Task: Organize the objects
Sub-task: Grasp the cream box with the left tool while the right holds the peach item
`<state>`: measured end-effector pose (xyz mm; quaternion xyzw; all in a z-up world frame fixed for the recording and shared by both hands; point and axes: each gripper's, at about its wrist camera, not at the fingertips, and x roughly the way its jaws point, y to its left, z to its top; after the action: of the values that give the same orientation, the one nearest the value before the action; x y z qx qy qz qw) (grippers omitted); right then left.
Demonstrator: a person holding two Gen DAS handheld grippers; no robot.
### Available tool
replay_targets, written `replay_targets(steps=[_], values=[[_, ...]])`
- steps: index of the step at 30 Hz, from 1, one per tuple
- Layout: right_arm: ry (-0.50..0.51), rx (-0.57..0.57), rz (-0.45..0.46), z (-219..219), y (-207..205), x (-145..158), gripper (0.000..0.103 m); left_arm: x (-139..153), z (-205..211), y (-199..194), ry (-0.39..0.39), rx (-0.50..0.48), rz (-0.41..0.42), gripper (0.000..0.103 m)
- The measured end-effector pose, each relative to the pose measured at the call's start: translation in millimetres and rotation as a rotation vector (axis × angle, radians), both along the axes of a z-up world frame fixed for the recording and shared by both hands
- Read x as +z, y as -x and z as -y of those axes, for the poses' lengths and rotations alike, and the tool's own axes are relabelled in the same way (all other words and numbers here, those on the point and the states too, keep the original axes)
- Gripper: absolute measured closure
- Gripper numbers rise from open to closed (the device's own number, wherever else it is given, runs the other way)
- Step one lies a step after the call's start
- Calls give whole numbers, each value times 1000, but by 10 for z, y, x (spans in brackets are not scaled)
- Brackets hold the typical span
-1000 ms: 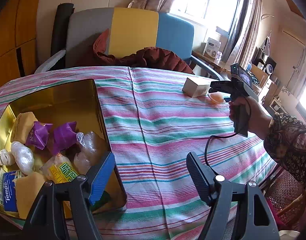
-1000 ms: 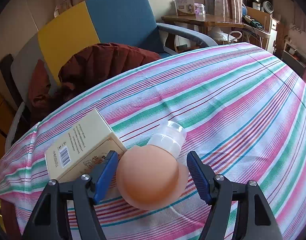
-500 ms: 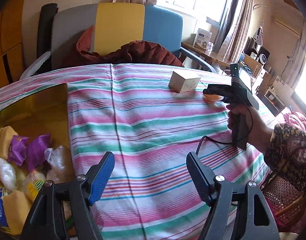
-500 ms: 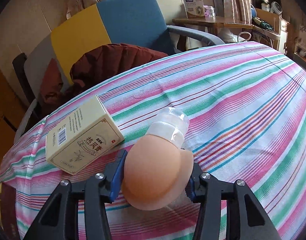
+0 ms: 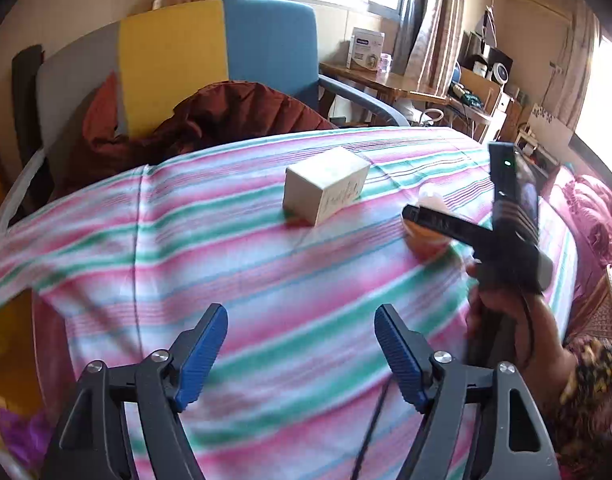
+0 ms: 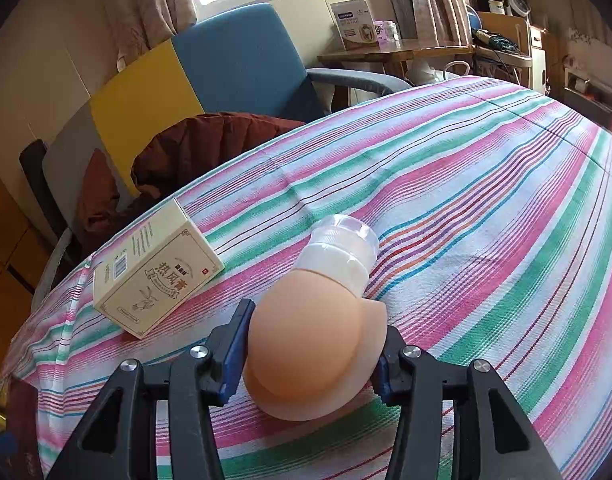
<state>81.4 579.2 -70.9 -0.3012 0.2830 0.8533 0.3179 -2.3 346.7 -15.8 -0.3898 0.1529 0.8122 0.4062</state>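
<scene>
A peach-coloured squeeze bottle [image 6: 306, 360] with a clear cap lies on the striped tablecloth [image 6: 465, 200]. My right gripper [image 6: 315, 320] is shut on its soft body, one pad on each side. A cream carton box [image 6: 158, 276] sits just to the bottle's left. In the left wrist view the same box [image 5: 325, 190] is at mid-table, and the right gripper [image 5: 425, 220] grips the bottle [image 5: 423, 246] to its right, in a person's hand [image 5: 513, 328]. My left gripper [image 5: 301, 320] hovers over bare cloth, its jaws opening with nothing between them.
A gold tin [image 5: 10, 340] with a purple packet [image 5: 22, 432] shows at the lower left edge. Behind the table stands a grey, yellow and blue armchair [image 5: 226, 40] with a maroon jacket [image 5: 234, 116]. A wooden side table [image 5: 385, 80] is at the back right.
My left gripper swung right, away from the gold tin and toward the box. My right gripper's jaws closed in onto the peach bottle.
</scene>
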Motion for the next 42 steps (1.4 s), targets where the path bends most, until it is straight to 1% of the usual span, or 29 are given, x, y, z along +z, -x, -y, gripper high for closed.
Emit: replay_targets(steps=[2, 4, 6, 9, 15, 18, 23, 26, 28, 31, 33, 38, 40, 42], values=[[-7, 0, 5, 2, 7, -1, 51, -34, -246, 127, 41, -28, -11, 23], [-9, 0, 5, 4, -4, -4, 51, -73, -432, 246, 58, -46, -7, 23], [-10, -1, -1, 3, -19, -10, 51, -106, -603, 361, 87, -46, -10, 23], [-6, 0, -5, -2, -33, -18, 51, -143, -846, 466, 117, -88, -55, 22], [-6, 1, -9, -10, -40, -20, 51, -190, -1197, 632, 147, -142, -78, 22], [-6, 2, -13, -13, -37, -20, 51, -230, -1344, 716, 177, -156, -102, 21], [-9, 2, -14, -10, -38, -24, 50, -317, -1464, 799, 180, -178, -95, 21], [-12, 3, -12, -6, -27, -23, 50, -370, -1508, 855, 161, -166, -69, 21], [-13, 3, -13, -6, -24, -23, 50, -414, -1531, 881, 142, -160, -36, 21], [-13, 3, -14, -7, -25, -26, 50, -482, -1554, 877, 139, -136, -31, 22], [-13, 3, -14, -6, -27, -25, 50, -505, -1537, 855, 114, -137, -38, 26], [-15, 2, -13, -7, -24, -24, 50, -513, -1447, 808, 59, -103, -62, 46], [-15, 1, -12, -13, -20, -20, 50, -551, -1398, 779, 55, -86, -78, 50], [-15, 1, -12, -12, -21, -20, 50, -550, -1369, 768, 50, -75, -87, 50]])
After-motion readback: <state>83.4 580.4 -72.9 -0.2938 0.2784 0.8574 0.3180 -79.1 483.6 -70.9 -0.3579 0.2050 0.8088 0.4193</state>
